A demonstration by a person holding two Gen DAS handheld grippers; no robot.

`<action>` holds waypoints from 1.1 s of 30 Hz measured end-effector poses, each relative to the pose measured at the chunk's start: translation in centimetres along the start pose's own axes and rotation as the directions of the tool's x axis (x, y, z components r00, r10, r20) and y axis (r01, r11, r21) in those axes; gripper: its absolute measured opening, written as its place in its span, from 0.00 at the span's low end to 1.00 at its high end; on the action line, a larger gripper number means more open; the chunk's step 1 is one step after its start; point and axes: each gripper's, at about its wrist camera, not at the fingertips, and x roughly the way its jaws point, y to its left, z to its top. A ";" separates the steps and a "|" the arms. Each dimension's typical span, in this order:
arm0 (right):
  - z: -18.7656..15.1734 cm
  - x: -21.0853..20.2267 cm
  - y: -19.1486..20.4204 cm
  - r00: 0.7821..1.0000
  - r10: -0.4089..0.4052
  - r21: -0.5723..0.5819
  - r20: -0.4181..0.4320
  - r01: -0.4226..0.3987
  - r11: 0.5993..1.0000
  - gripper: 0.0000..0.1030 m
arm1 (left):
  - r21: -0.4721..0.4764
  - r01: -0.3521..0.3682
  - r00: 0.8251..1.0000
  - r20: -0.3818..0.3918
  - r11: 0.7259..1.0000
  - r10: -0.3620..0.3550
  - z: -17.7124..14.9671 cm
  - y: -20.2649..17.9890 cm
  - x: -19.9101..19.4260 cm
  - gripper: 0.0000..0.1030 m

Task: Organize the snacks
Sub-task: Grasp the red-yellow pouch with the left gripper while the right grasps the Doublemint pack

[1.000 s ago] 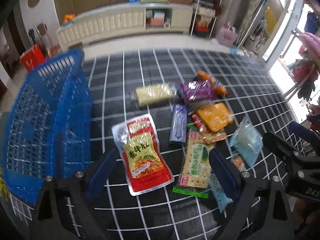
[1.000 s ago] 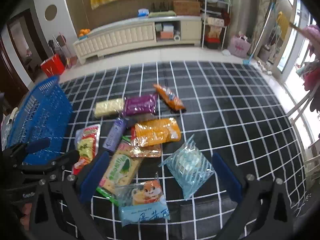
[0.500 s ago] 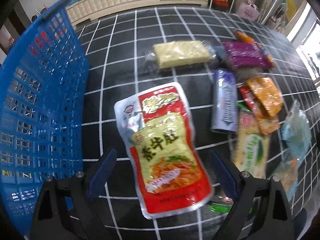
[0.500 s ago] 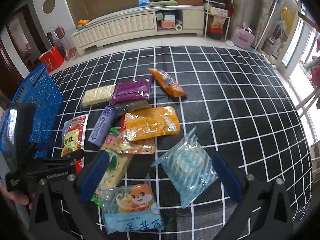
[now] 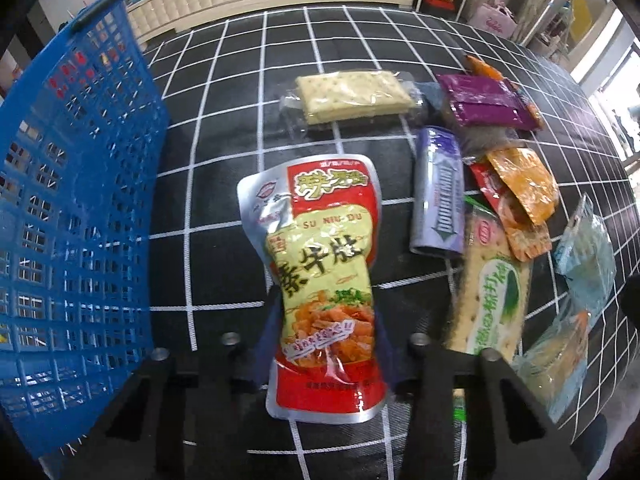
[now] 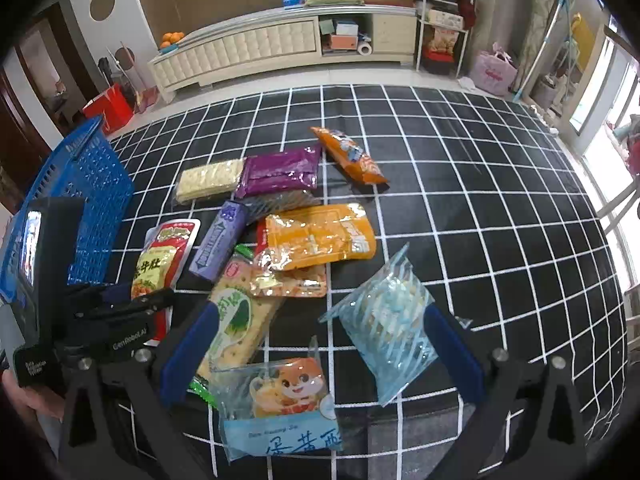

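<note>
- A black cloth with a white grid (image 6: 460, 184) covers the near surface.
- A long cream cabinet (image 6: 256, 50) stands along the far brown wall (image 6: 256, 0).
- A metal shelf rack (image 6: 444, 28) stands right of it.
- Bright windows (image 6: 600, 92) light the right side.

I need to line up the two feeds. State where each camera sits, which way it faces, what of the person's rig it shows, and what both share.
Left wrist: on the left gripper, facing steeply down at the red snack pouch; its jaws are closing on the pouch.
Right wrist: on the right gripper, angled down across the snacks; shows its own open fingers, plus the left gripper.
Shared: red pouch, blue basket, purple pack.
</note>
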 end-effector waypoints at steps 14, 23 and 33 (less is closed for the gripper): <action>2.3 -2.8 3.1 0.998 0.048 -0.014 0.051 -0.047 0.999 1.00 | 0.037 0.022 0.964 0.264 0.999 -0.031 0.2 -0.6 -14.5 0.34; 4.2 -1.3 7.4 0.996 0.080 -0.053 0.047 -0.078 0.996 1.00 | -0.036 0.004 0.926 0.377 0.999 0.009 -0.2 7.9 -18.9 0.34; 5.1 6.7 9.2 0.993 0.037 -0.013 -0.112 -0.039 0.999 0.78 | -0.152 -0.008 0.925 0.374 0.988 0.065 -0.5 13.1 -17.2 0.34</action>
